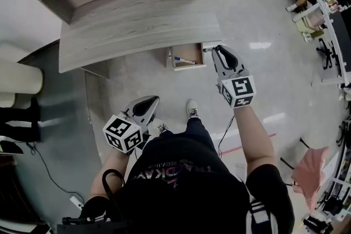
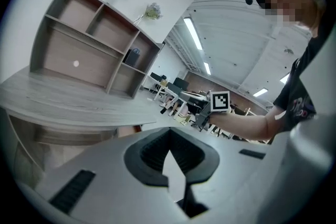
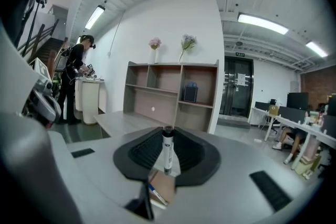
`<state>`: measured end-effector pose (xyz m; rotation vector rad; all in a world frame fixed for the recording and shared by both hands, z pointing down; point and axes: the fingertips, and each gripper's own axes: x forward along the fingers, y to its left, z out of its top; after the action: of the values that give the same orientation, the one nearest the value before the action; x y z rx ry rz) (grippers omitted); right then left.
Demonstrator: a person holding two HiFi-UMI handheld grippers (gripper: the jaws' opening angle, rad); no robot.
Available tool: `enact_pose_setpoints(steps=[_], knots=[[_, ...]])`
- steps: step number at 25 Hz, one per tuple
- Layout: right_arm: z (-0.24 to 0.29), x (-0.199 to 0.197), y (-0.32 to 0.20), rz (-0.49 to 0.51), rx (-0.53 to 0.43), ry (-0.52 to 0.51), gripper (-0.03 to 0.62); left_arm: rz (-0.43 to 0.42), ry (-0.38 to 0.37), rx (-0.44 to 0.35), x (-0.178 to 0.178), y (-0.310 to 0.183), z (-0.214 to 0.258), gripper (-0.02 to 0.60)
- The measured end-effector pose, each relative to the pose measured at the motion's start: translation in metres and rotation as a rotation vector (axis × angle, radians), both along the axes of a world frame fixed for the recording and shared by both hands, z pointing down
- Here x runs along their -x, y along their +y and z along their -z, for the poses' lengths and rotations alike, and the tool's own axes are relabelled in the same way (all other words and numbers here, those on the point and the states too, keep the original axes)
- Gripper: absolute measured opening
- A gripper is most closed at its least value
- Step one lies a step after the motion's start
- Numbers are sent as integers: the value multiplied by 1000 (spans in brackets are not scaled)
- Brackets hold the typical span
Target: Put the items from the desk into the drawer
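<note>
Plastic, so likely light, stiff, a touch slick: pinching marker (image 3: 167, 157) upright, mid-barrel, in right tongs (image 3: 167, 145), half-closed on it, just right of open drawer (image 1: 171, 58) under counter (image 1: 137, 35). Steady pinch enough. Left tongs (image 1: 148, 106) closed, empty, well short of drawer.

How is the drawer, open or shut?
Open. The drawer sticks out from under the desk, and a pen lies inside it.
</note>
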<state>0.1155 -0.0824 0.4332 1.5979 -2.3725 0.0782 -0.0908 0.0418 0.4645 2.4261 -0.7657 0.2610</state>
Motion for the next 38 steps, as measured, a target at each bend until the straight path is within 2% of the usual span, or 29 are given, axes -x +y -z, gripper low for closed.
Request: enact_pose_setpoints(steps=[8, 14, 20, 29, 38], knots=[[-68, -7, -9, 85, 114, 79, 80, 68, -15, 57, -24, 3, -24, 9], [-127, -3, -19, 160, 185, 208, 80, 110, -31, 93, -36, 2, -40, 9], [-184, -1, -29, 211, 246, 318, 80, 113, -73, 105, -40, 6, -66, 9], [-244, 13, -53, 278, 329, 381, 80, 153, -66, 154, -44, -4, -98, 9], [-270, 29, -65, 339, 363, 394, 80, 151, -97, 126, -51, -14, -107, 9]])
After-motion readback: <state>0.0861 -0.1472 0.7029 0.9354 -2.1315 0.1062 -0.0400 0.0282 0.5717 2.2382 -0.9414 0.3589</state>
